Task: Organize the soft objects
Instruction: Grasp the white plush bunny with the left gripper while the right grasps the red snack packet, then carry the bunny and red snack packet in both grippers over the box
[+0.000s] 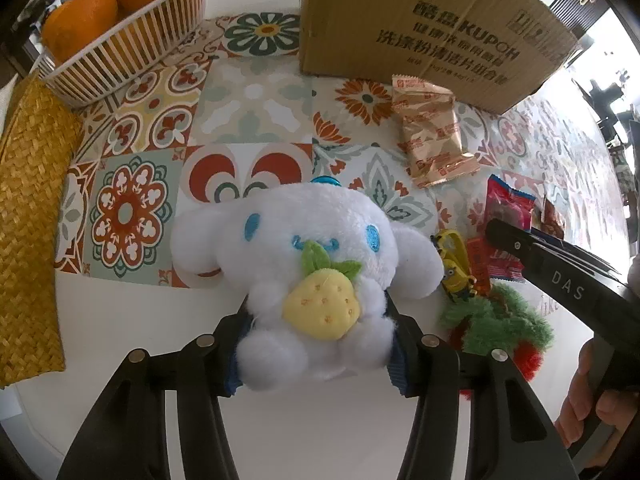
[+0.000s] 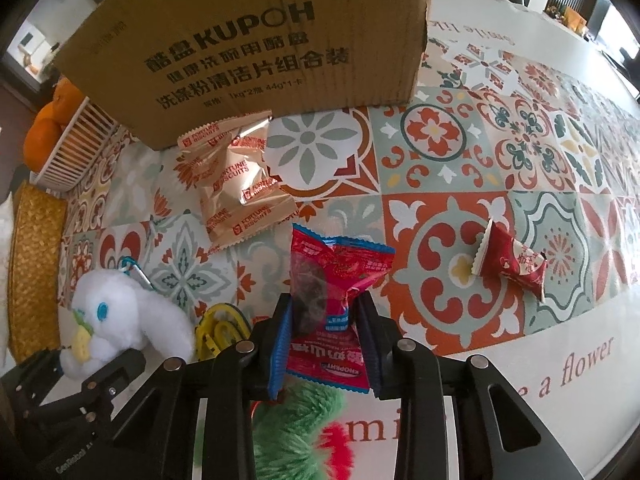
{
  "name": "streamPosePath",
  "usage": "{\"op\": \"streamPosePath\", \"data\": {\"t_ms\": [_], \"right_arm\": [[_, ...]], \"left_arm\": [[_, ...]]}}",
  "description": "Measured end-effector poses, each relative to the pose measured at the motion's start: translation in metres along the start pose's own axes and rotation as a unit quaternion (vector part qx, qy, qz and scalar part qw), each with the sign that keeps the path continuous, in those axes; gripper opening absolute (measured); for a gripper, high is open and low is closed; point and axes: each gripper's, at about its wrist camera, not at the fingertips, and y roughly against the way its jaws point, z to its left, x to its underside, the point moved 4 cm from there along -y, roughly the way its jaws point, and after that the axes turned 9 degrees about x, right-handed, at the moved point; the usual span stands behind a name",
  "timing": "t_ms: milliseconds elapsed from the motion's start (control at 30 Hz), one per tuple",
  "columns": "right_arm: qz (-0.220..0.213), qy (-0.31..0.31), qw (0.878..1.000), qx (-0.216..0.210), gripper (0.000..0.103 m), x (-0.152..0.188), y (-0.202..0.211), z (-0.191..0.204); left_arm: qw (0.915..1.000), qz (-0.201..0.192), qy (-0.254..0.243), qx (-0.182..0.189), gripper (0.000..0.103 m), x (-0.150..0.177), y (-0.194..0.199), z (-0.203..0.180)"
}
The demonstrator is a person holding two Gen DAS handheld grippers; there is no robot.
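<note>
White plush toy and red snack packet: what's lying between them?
A yellow minion keychain lies between the white plush toy and the red snack packet, clearest in the left wrist view.

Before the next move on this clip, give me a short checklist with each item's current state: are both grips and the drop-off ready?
1. Left gripper pads press the white plush low on its body: ok.
2. Right gripper pads pinch the red snack packet: ok.
3. Red snack packet counts as a soft object: cannot tell.
4. Cardboard box stands upright behind the items; its opening is out of frame: cannot tell.
5. Yellow keychain lies beside the plush, apart from the left pads: ok.
6. Green and red fuzzy toy not yet picked up, under the right gripper: not ok.
</note>
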Motion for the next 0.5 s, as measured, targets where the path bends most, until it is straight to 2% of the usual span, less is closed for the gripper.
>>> {"op": "streamPosePath", "data": {"t_ms": [500], "right_arm": [[-0.049,0.009,0.999,-0.005,0.032,-0.007,0.048,-0.019]], "left_arm": [[0.9992,-0.036,-0.016,0.004,0.054,-0.008,0.038,-0.020]]}}
